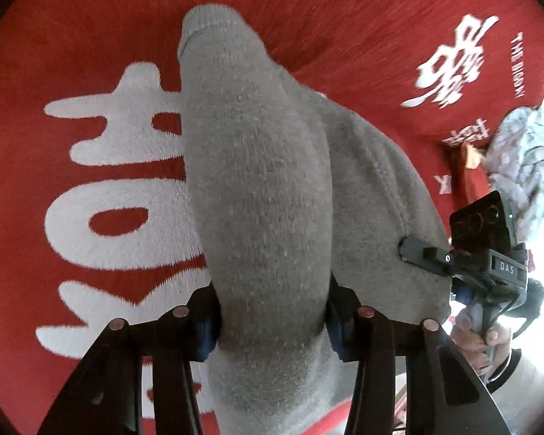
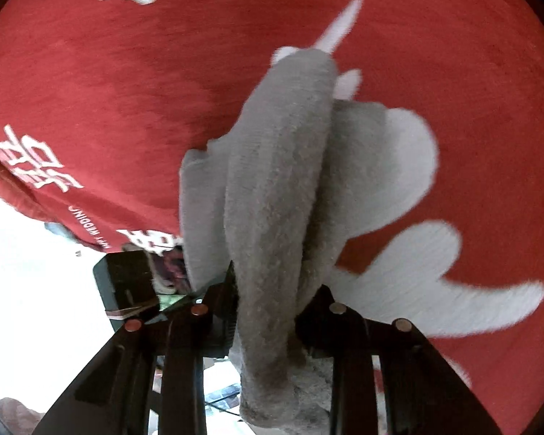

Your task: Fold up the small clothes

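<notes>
A grey sock [image 1: 257,166] hangs lifted above a red cloth with white lettering [image 1: 101,166]. My left gripper [image 1: 272,322] is shut on one end of the sock, bunched between the fingers. My right gripper [image 1: 406,248] shows at the right of the left wrist view, pinching the sock's other edge. In the right wrist view my right gripper [image 2: 268,308] is shut on the same grey sock [image 2: 279,181], which drapes forward in folds over the red cloth [image 2: 127,72]. The left gripper body [image 2: 127,282] shows at the lower left there.
The red cloth's edge [image 1: 540,83] lies at the far right, with a patterned grey fabric [image 1: 522,152] beyond it. A bright white area [image 2: 29,272] lies past the cloth's left edge in the right wrist view.
</notes>
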`<state>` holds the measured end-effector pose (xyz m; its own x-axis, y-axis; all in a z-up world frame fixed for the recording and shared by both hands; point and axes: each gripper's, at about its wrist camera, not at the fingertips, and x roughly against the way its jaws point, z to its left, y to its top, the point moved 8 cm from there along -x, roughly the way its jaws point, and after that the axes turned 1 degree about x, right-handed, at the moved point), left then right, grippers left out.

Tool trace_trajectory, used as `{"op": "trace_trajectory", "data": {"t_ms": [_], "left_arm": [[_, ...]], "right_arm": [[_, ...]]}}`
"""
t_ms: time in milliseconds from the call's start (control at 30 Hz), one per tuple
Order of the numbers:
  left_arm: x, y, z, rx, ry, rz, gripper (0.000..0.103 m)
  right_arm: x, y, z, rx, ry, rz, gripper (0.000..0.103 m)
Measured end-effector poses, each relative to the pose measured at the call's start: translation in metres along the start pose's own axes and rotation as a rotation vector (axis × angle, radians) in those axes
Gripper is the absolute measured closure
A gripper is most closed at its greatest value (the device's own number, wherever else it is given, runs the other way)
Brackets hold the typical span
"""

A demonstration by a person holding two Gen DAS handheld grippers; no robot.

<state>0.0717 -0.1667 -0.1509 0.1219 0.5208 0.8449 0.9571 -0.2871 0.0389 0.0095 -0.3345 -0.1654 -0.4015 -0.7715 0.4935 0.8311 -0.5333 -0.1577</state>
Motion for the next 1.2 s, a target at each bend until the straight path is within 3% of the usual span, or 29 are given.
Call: {"op": "trace_trajectory", "data": {"t_ms": [267, 400, 600, 733, 833, 967, 1033, 1067, 1133, 1200], "left_arm": [[0.065, -0.025, 0.016, -0.013, 0.0, -0.047, 0.054], [0.087, -0.044, 0.051, 0.002, 0.051, -0.048, 0.054], [0.082, -0.068, 0.111, 0.076, 0.11, -0.039, 0.054], [0.072, -0.076, 0.14, 0.124, 0.149, -0.046, 0.051], [0.08, -0.076, 0.143, 0.134, 0.159, -0.08, 0.051], [0.102, -0.077, 0.148, 0.102, 0.293, -0.127, 0.051], [0.117, -0.078, 0.152, 0.078, 0.389, -0.157, 0.051], [0.125, -0.08, 0.156, 0.061, 0.417, -0.167, 0.051], [0.14, -0.084, 0.154, 0.042, 0.399, -0.191, 0.051], [0.145, -0.088, 0.141, 0.03, 0.336, -0.205, 0.051]], "right_arm": [[-0.012, -0.043, 0.058, 0.036, 0.052, 0.019, 0.072], [-0.037, -0.066, 0.068, 0.035, 0.062, 0.062, 0.072], [-0.094, -0.092, 0.068, 0.03, 0.04, 0.117, 0.072], [-0.122, -0.092, 0.052, 0.066, -0.086, 0.137, 0.072], [-0.114, -0.083, 0.045, 0.101, -0.181, 0.115, 0.07], [-0.08, -0.076, 0.038, 0.259, -0.519, 0.059, 0.066], [-0.058, -0.075, 0.042, 0.325, -0.631, 0.015, 0.071], [-0.051, -0.077, 0.045, 0.34, -0.649, 0.001, 0.082], [-0.038, -0.083, 0.056, 0.37, -0.667, -0.026, 0.093], [-0.034, -0.093, 0.068, 0.384, -0.625, -0.042, 0.095]]}}
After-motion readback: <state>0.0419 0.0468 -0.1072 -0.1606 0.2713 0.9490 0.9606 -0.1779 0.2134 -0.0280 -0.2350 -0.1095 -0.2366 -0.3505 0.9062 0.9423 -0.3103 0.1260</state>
